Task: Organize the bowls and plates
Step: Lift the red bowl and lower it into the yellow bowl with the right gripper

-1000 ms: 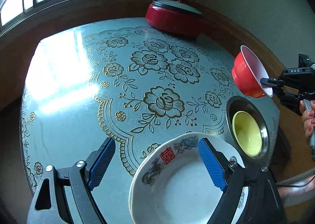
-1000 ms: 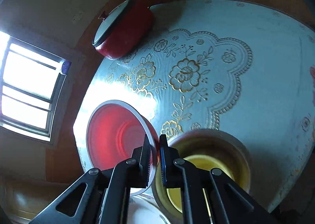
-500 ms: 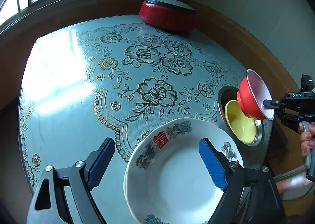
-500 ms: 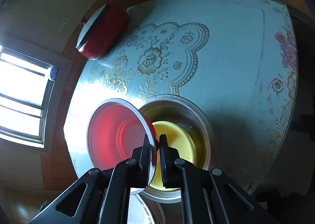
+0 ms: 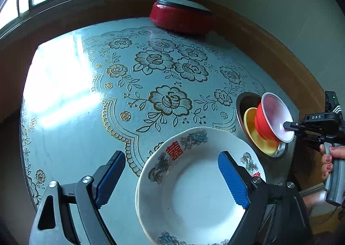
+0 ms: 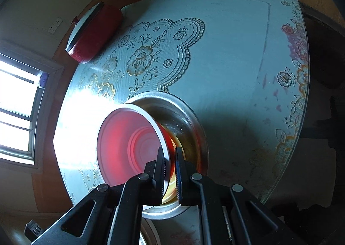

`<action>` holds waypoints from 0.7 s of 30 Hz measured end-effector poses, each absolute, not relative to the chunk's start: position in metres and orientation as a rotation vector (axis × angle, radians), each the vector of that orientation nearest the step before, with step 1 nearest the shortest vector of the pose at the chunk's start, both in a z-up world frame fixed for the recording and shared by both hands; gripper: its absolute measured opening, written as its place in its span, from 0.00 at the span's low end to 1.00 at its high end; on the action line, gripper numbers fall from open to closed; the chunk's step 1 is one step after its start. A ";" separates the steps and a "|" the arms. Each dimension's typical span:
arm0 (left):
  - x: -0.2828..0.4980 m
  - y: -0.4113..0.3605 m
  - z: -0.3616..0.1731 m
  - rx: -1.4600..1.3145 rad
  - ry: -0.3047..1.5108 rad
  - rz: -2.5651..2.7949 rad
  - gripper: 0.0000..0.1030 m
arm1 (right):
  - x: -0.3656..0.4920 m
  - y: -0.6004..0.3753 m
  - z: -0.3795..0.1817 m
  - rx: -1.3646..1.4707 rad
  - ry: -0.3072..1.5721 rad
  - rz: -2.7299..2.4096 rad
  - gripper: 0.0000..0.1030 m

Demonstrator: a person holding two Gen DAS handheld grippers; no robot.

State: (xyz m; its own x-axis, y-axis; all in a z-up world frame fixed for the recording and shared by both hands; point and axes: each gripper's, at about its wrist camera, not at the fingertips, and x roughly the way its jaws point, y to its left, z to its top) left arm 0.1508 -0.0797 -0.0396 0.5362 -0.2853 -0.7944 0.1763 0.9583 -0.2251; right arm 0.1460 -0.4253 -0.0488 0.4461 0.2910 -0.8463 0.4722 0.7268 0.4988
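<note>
My left wrist cam sits behind my wide-spread jaws, looking steeply down across the table (image 5: 64, 115); white plate (image 5: 194, 191) close under them, red pot (image 5: 181, 18) far ahead, my right gripper (image 5: 289, 126) off right. My right wrist cam looks down too, closer in, red bowl (image 6: 129, 148) pinched at the jaws over the steel bowl (image 6: 194, 120). Both views share that bowl stack, table, pot, window.

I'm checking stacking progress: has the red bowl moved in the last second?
Yes. In the left wrist view the red bowl, pinched by the right gripper, has come down from above the steel bowl into the yellow bowl.
</note>
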 end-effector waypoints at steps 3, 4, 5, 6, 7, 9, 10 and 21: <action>0.149 -0.080 -0.039 -0.110 0.961 -0.277 0.86 | 0.147 -0.423 -0.049 0.780 1.140 -0.129 0.07; 0.149 -0.081 -0.039 -0.106 0.961 -0.276 0.86 | 0.147 -0.422 -0.049 0.775 1.140 -0.132 0.07; 0.149 -0.082 -0.039 -0.101 0.962 -0.276 0.86 | 0.148 -0.421 -0.049 0.769 1.141 -0.131 0.07; 0.149 -0.083 -0.039 -0.096 0.963 -0.277 0.86 | 0.149 -0.419 -0.049 0.761 1.142 -0.129 0.07; 0.149 -0.084 -0.039 -0.092 0.964 -0.280 0.86 | 0.149 -0.418 -0.049 0.754 1.144 -0.129 0.07; 0.148 -0.084 -0.038 -0.085 0.961 -0.283 0.86 | 0.150 -0.415 -0.048 0.733 1.150 -0.130 0.07; 0.148 -0.085 -0.038 -0.083 0.959 -0.285 0.86 | 0.151 -0.413 -0.048 0.715 1.153 -0.128 0.07; 0.149 -0.089 -0.035 -0.056 0.956 -0.289 0.87 | 0.163 -0.393 -0.043 0.502 1.169 -0.138 0.10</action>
